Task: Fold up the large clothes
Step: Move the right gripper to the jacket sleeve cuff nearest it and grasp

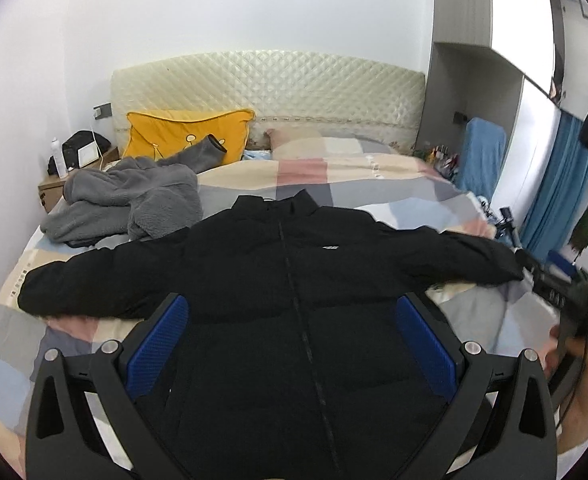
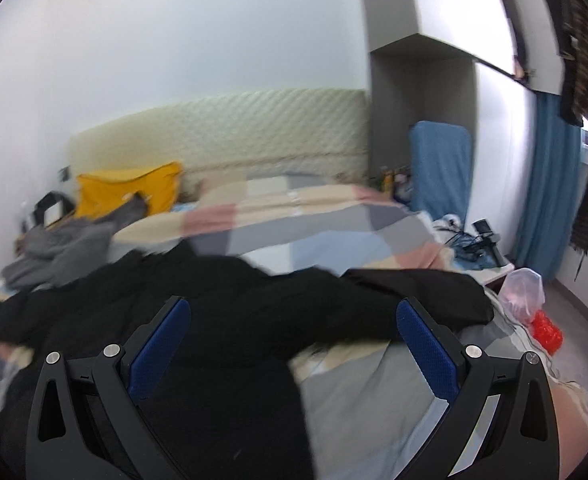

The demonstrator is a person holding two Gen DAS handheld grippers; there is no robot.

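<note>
A black zipped jacket (image 1: 277,280) lies flat, front up, on the bed with both sleeves spread out sideways and the collar toward the headboard. My left gripper (image 1: 291,304) is open and empty above the jacket's chest. My right gripper (image 2: 294,308) is open and empty above the jacket's right sleeve (image 2: 394,296), near the bed's right side. The right gripper also shows at the right edge of the left wrist view (image 1: 574,300). The right wrist view is blurred.
A checked quilt (image 1: 354,176) covers the bed. A grey fleece garment (image 1: 129,200) and a yellow pillow (image 1: 181,136) lie at the far left. A nightstand (image 1: 59,184) stands left of the bed. Blue curtains (image 2: 546,184), cables and plastic bags (image 2: 530,304) are to the right.
</note>
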